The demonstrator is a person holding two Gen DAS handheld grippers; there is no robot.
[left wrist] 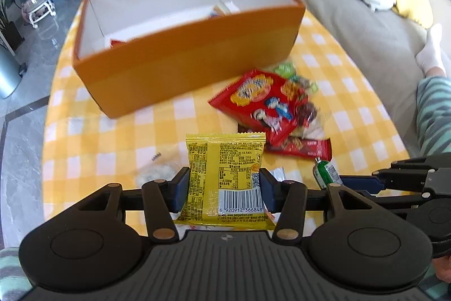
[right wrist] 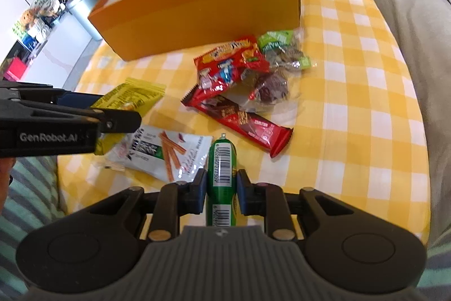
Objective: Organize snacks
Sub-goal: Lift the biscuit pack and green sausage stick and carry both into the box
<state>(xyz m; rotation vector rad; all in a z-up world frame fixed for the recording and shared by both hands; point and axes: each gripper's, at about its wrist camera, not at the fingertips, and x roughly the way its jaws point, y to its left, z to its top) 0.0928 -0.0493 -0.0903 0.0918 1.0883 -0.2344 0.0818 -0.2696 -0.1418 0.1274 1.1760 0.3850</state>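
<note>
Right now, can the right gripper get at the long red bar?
Probably not yet: the right gripper is shut on the green tube. The path to the long red bar looks open.

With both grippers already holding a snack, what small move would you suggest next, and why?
Probably carry both forward over the orange box: the left gripper clamps the yellow packet, the right gripper the green tube, and the box stands open ahead.

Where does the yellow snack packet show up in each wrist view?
Left wrist: yellow snack packet bottom centre, clamped in the left gripper.
Right wrist: same packet at left, above the middle, partly behind that gripper.
Shared landmark: orange box behind the snacks.
</note>
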